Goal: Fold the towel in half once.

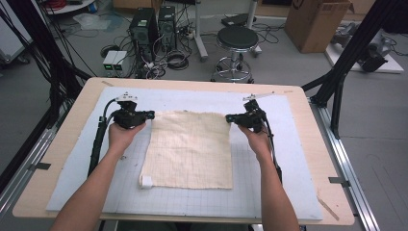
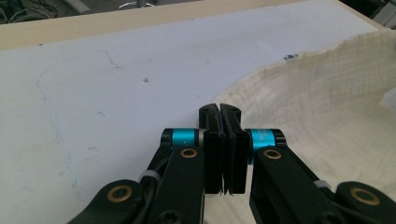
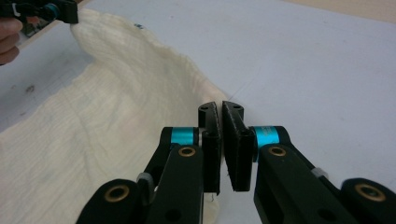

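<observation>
Both forearms low, cloth [image 1: 190, 149] corners pinched between closed jaws

a black stool [image 1: 237, 39], computer towers [image 1: 153, 25] and a cardboard box [image 1: 316, 21] stand beyond the table [image 1: 57, 154].

My left gripper [image 2: 219, 112] and right gripper [image 3: 220, 108] have black jaws, teal collars, brass rivets and trailing black cables; my forearms are bare.
</observation>
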The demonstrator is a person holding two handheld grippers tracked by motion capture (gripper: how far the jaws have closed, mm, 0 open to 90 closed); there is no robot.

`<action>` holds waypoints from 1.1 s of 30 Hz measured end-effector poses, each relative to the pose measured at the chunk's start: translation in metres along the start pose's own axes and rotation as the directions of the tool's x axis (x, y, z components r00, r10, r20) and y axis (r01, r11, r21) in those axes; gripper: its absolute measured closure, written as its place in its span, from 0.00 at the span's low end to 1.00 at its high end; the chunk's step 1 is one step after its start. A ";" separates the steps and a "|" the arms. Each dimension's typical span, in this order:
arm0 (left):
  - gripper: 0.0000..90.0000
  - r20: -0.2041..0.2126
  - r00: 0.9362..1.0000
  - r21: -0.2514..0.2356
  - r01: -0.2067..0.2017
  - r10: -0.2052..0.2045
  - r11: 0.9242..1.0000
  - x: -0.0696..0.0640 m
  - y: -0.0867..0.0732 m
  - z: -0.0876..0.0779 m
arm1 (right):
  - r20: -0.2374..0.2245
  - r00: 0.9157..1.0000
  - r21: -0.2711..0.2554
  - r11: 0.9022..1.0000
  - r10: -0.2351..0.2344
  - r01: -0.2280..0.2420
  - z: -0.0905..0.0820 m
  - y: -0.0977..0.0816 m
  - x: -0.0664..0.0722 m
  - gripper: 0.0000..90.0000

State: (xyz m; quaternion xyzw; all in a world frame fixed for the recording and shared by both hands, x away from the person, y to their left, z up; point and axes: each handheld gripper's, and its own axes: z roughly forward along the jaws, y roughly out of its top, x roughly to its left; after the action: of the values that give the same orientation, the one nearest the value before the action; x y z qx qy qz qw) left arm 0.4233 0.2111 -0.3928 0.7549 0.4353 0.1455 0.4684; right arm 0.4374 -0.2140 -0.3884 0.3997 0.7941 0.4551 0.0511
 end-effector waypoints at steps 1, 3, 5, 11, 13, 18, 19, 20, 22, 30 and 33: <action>0.97 0.006 1.000 -0.004 0.004 -0.003 1.000 -0.001 0.000 0.000 | -0.004 1.000 0.001 1.000 0.000 0.000 0.000 -0.001 0.001 0.96; 0.97 0.013 1.000 0.001 -0.003 0.003 1.000 -0.003 0.000 -0.001 | -0.007 1.000 0.007 1.000 -0.001 0.001 -0.001 -0.002 0.002 0.96; 0.97 0.021 1.000 0.012 -0.012 0.012 1.000 -0.004 0.000 -0.003 | -0.010 1.000 0.004 1.000 0.001 -0.001 -0.002 -0.003 0.003 0.96; 0.97 0.017 1.000 0.000 0.009 -0.009 1.000 -0.002 -0.012 -0.009 | -0.020 1.000 -0.012 1.000 -0.003 0.002 -0.007 -0.007 0.004 0.96; 0.97 0.018 1.000 -0.002 0.015 -0.015 1.000 -0.001 -0.017 -0.011 | -0.027 1.000 -0.013 1.000 -0.006 0.006 -0.009 -0.009 0.005 0.96; 0.97 0.034 0.999 -0.014 0.026 -0.025 1.000 -0.002 -0.024 -0.015 | -0.038 0.999 0.000 1.000 -0.011 0.011 -0.012 -0.010 0.009 0.96; 0.97 0.037 0.999 -0.013 0.025 -0.025 1.000 -0.002 -0.025 -0.016 | -0.043 0.999 0.000 1.000 -0.014 0.014 -0.013 -0.010 0.011 0.96; 0.97 0.039 0.999 -0.012 0.021 -0.020 1.000 -0.002 -0.025 -0.017 | -0.044 0.999 -0.001 1.000 -0.020 0.020 -0.014 -0.010 0.012 0.96; 0.97 0.045 0.999 -0.026 0.025 -0.023 0.999 -0.003 -0.027 -0.019 | -0.049 0.999 -0.002 1.000 -0.023 0.023 -0.015 -0.009 0.014 0.96; 0.97 0.047 0.999 -0.035 -0.009 0.010 0.999 -0.007 -0.033 -0.030 | -0.067 0.997 0.000 0.999 -0.047 0.048 -0.023 -0.008 0.026 0.96; 0.97 0.051 0.999 -0.034 -0.013 0.015 0.999 -0.007 -0.037 -0.034 | -0.065 0.997 0.004 0.999 -0.049 0.049 -0.025 -0.010 0.028 0.96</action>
State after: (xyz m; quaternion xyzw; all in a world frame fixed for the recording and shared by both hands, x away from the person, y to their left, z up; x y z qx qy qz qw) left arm 0.3788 0.2318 -0.4043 0.7533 0.4153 0.1367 0.4912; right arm 0.4012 -0.2150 -0.3736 0.3652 0.8063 0.4640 0.0355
